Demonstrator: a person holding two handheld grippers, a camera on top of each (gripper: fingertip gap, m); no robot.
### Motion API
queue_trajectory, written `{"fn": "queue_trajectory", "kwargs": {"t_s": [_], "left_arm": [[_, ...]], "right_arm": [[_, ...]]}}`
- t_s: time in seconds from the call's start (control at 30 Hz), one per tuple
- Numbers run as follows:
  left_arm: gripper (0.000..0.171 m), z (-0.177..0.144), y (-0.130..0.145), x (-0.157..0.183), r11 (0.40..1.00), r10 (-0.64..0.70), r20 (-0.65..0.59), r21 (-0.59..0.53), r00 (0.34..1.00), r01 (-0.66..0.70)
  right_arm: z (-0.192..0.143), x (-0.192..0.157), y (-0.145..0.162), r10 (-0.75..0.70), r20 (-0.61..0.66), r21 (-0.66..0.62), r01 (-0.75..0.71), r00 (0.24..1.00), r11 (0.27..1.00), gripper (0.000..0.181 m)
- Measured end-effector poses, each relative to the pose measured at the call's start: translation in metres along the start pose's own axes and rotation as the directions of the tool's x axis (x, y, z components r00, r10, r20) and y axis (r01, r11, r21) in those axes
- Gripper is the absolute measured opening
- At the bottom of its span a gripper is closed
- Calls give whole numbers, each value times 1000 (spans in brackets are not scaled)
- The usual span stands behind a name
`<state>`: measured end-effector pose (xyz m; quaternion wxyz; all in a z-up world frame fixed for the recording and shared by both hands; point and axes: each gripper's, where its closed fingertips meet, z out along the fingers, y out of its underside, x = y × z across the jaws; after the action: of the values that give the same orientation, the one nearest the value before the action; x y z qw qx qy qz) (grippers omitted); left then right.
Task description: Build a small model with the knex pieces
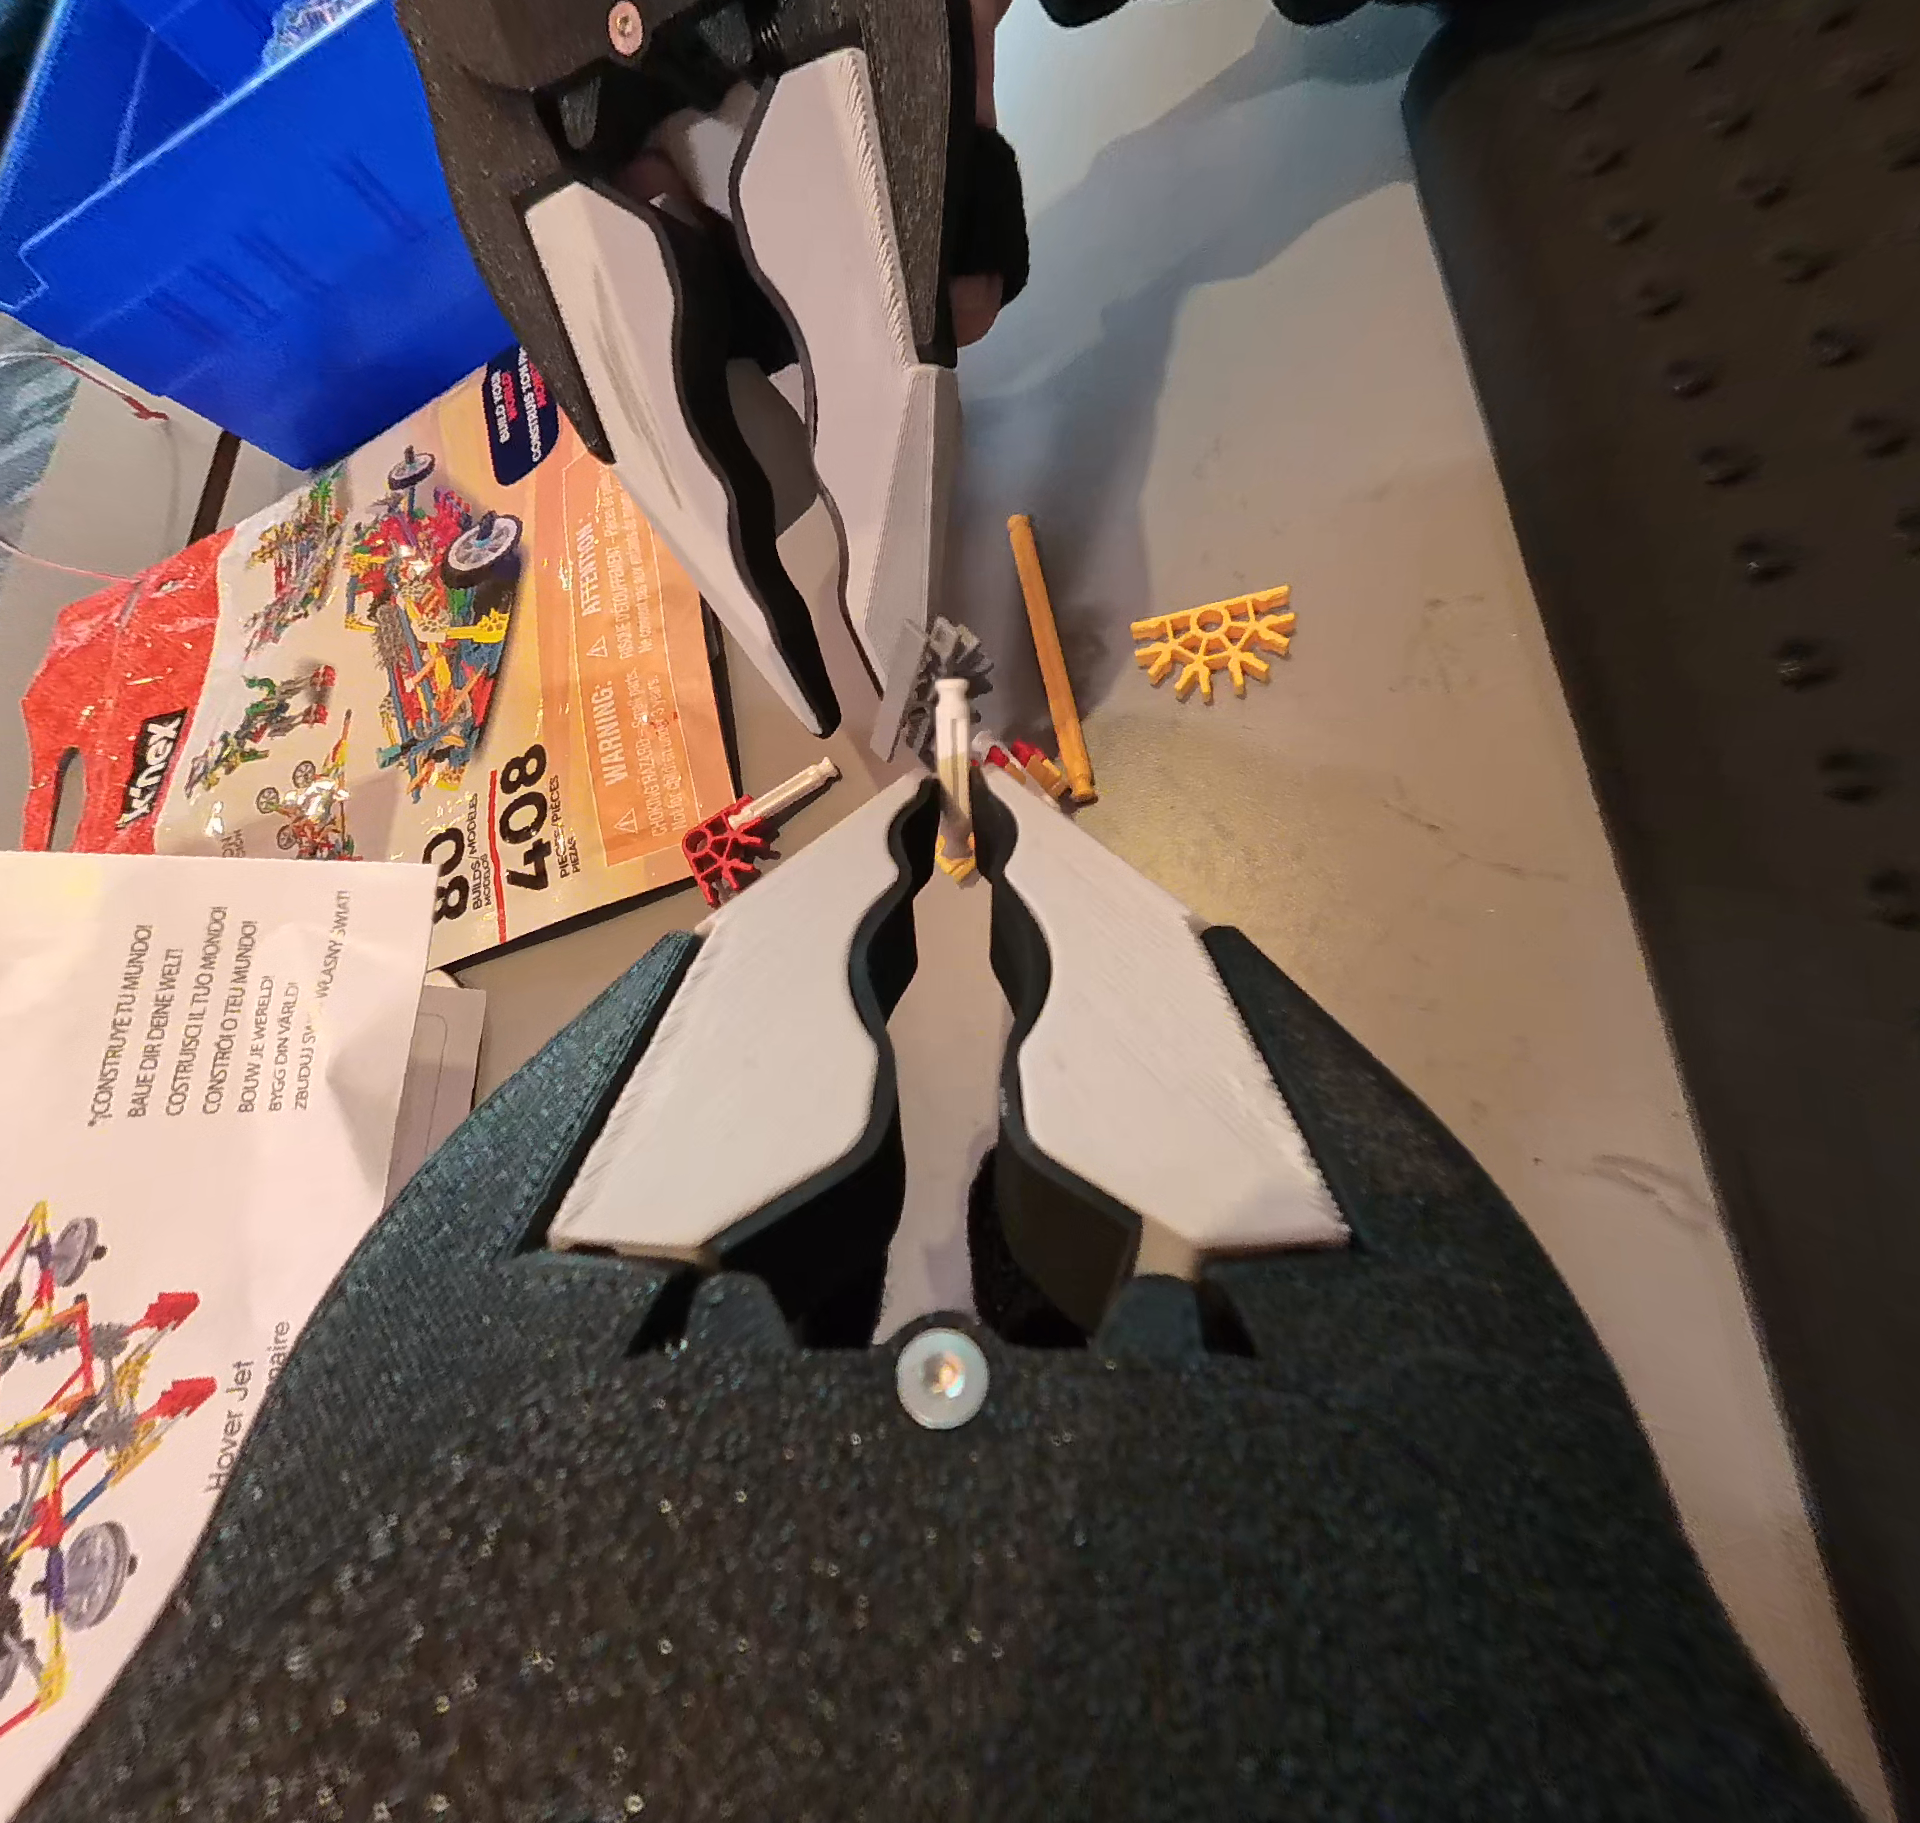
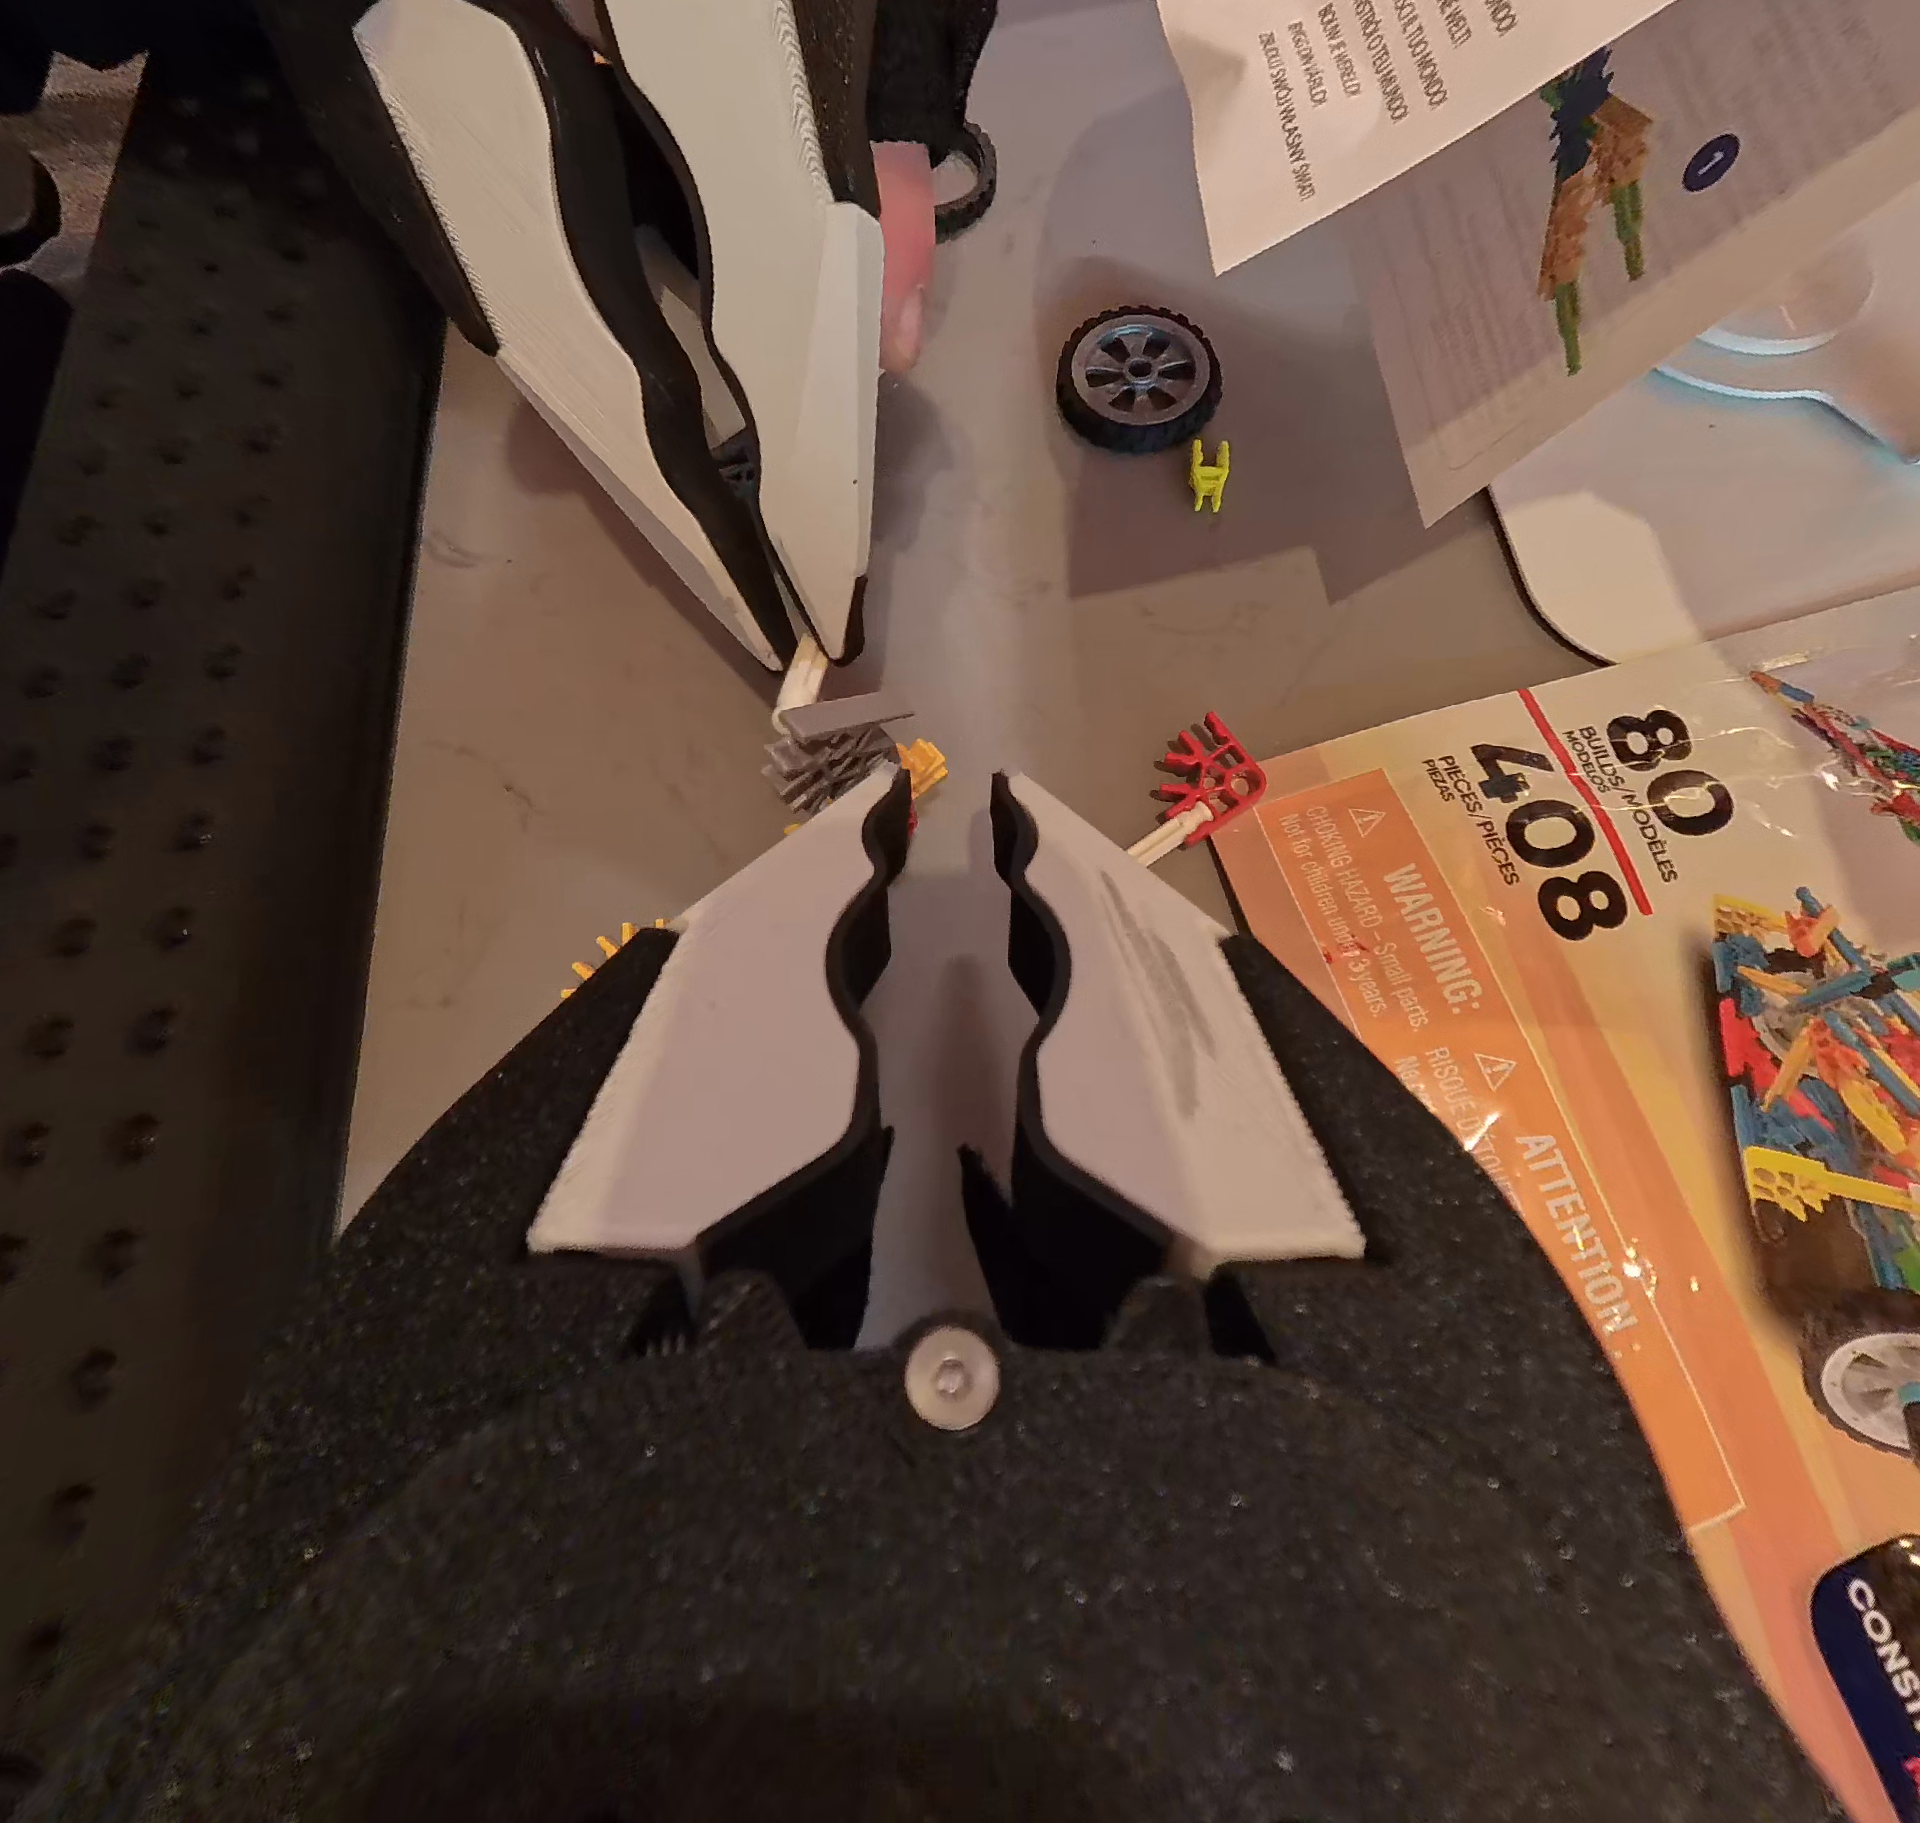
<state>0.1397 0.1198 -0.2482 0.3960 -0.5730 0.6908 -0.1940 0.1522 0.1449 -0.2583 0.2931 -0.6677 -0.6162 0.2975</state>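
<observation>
Claws meeting over small building pieces on the desk (image 1: 1299, 423).
Left claw (image 1: 954, 786) pinches a white rod (image 1: 953, 724); right claw (image 2: 945, 781), tips slightly parted, touches the grey connector (image 2: 826, 771).

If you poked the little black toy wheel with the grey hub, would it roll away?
Probably not: the black toy wheel with the grey hub lies flat on the grey table, so it would likely slide. Its treaded tyre may grip. Tipped upright, it would probably roll.

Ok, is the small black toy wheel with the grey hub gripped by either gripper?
No, the black toy wheel with the grey hub lies loose on the grey table, apart from both grippers.
</observation>
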Motion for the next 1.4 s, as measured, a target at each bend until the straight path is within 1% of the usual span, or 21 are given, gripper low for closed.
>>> {"fn": "queue_trajectory", "kwargs": {"t_s": [0.2,0.37,0.67,1.07,1.23,1.4], "left_arm": [[5,0,-6,0,999,-33,4,12,999,33],[5,3,-5,0,998,-63,14,-14,998,63],[5,2,4,-5,997,-65,29,-50,997,67],[5,-2,5,-7,997,-65,30,-49,997,66],[5,-3,0,-3,997,-65,10,-39,998,65],[5,-3,-2,-2,997,-70,9,-43,997,71]], "right_arm": [[0,1,0,3,-4,3,-3,1000,1000,15],[-2,1,-2,8,3,12,-8,1000,1000,15],[-2,-6,2,4,36,-10,-3,999,1000,15],[-5,-3,1,7,20,-4,-7,1000,1000,16],[-7,-1,0,9,14,6,-9,1000,1000,23],[-10,-5,-3,8,41,35,-10,999,999,27]]}}
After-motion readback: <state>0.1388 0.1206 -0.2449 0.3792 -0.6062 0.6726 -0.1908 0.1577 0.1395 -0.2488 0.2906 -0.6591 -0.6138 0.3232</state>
